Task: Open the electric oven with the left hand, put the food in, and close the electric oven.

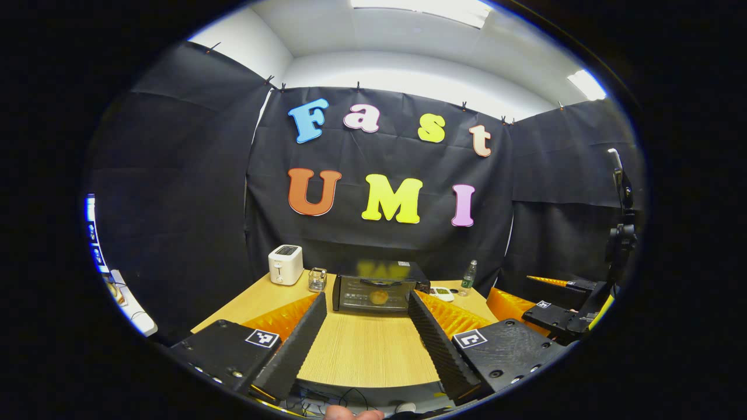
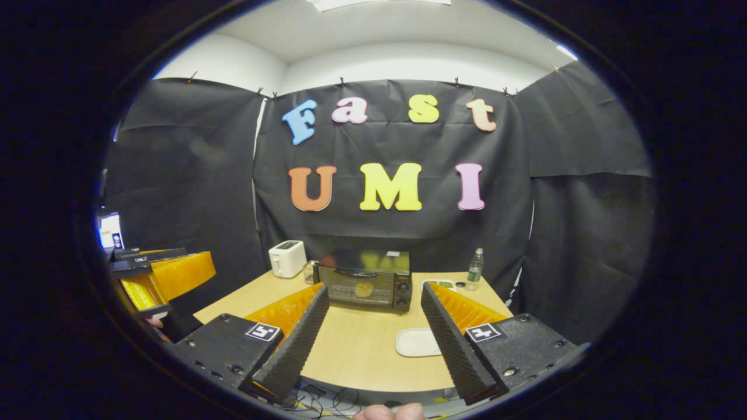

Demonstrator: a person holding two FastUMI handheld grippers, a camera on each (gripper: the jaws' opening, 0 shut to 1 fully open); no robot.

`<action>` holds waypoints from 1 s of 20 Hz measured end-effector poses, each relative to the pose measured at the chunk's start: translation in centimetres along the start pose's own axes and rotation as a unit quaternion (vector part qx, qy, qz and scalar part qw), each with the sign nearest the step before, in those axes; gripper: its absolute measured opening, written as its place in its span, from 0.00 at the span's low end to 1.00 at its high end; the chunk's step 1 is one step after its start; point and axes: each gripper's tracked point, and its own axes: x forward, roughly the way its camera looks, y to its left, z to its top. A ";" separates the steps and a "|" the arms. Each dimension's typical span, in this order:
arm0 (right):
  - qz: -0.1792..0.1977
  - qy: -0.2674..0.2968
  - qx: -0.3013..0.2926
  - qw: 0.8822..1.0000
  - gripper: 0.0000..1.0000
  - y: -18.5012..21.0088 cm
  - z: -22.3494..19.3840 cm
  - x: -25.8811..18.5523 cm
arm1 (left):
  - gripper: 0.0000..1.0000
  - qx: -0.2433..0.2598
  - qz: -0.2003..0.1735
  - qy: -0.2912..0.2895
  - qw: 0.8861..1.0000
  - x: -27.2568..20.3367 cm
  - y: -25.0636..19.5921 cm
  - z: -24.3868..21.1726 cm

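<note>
A black electric oven (image 1: pixel 376 287) stands at the back of the wooden table (image 1: pixel 362 350), its door closed. Through the glass a round yellowish piece of food (image 1: pixel 379 297) shows inside. In the right gripper view the oven (image 2: pixel 365 280) and the food (image 2: pixel 363 289) show the same way. My left gripper (image 1: pixel 366 341) hovers open over the table's near edge, well short of the oven, with nothing between its fingers. My right gripper (image 2: pixel 373 335) is open too and holds nothing. An empty white plate (image 2: pixel 418 342) lies on the table by its right finger.
A white toaster (image 1: pixel 285 264) and a small glass jar (image 1: pixel 317 279) stand left of the oven. A plastic bottle (image 1: pixel 468 276) and a small white device (image 1: pixel 442 293) sit to its right. The other gripper (image 1: pixel 560 318) shows at right. Cables (image 2: pixel 318 396) hang below the table edge.
</note>
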 end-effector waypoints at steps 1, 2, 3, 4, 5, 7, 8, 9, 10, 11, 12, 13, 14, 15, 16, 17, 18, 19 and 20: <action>0.002 0.000 -0.002 1.000 1.00 0.2 -0.1 -0.3 | 0.93 -0.001 0.000 -0.001 1.000 -0.4 0.0 0.0; 0.006 -0.001 -0.004 1.000 1.00 0.5 0.0 -0.5 | 0.93 -0.003 0.001 -0.003 1.000 -0.5 -0.1 0.1; 0.008 -0.001 -0.006 1.000 1.00 0.6 0.1 -0.6 | 0.88 -0.007 0.000 -0.003 1.000 -0.6 -0.2 0.1; 0.012 -0.002 -0.009 1.000 1.00 0.9 0.2 -0.8 | 0.93 -0.009 -0.001 -0.002 1.000 -0.7 -0.3 0.0; 0.011 -0.008 -0.010 1.000 1.00 1.0 0.6 -0.9 | 0.93 -0.007 -0.004 -0.007 1.000 -0.7 -0.5 0.2; 0.010 -0.010 -0.012 1.000 1.00 0.9 0.6 -0.7 | 0.93 -0.001 -0.004 -0.007 1.000 -0.8 -0.3 -0.1; 0.013 -0.009 -0.012 1.000 1.00 1.1 0.6 -0.7 | 0.93 -0.002 -0.004 -0.008 1.000 -0.7 -0.3 0.0; 0.015 -0.009 -0.011 1.000 1.00 1.1 0.7 -0.7 | 0.93 -0.004 -0.006 -0.010 1.000 -0.6 -0.5 0.2; 0.014 -0.011 -0.014 1.000 1.00 0.9 0.9 -0.7 | 0.93 -0.006 -0.008 -0.009 1.000 -0.6 -0.6 0.3; 0.012 -0.011 -0.016 1.000 1.00 0.8 1.1 -0.6 | 0.93 -0.006 -0.009 -0.010 1.000 -0.5 -0.7 0.3; 0.011 -0.014 -0.015 1.000 1.00 0.6 1.3 -0.6 | 0.93 -0.005 -0.011 -0.012 1.000 -0.5 -0.8 0.4; 0.010 -0.016 -0.014 1.000 1.00 0.7 1.4 -0.6 | 0.93 -0.004 -0.013 -0.013 1.000 -0.5 -0.9 0.4; 0.009 -0.015 -0.014 1.000 1.00 0.6 1.3 -0.4 | 0.93 -0.003 -0.014 -0.012 1.000 -0.4 -0.9 0.4; 0.011 -0.013 -0.013 1.000 1.00 0.7 1.2 -0.4 | 0.93 -0.002 -0.014 -0.010 1.000 -0.3 -0.9 0.4; 0.011 -0.012 -0.012 1.000 1.00 0.7 1.1 -0.5 | 0.93 -0.002 -0.016 -0.009 1.000 -0.4 -0.9 0.4; 0.011 -0.014 -0.012 1.000 1.00 0.6 1.2 -0.4 | 0.93 -0.003 -0.017 -0.011 1.000 -0.4 -0.9 0.5; 0.009 -0.016 -0.012 1.000 1.00 0.6 1.3 -0.4 | 0.93 -0.004 -0.018 -0.013 1.000 -0.4 -0.9 0.7; 0.008 -0.016 -0.012 1.000 1.00 0.6 1.3 -0.5 | 0.93 -0.004 -0.018 -0.013 1.000 -0.3 -0.9 0.6; 0.008 -0.014 -0.012 1.000 1.00 0.6 1.3 -0.6 | 0.93 -0.005 -0.018 -0.010 1.000 -0.2 -0.9 0.5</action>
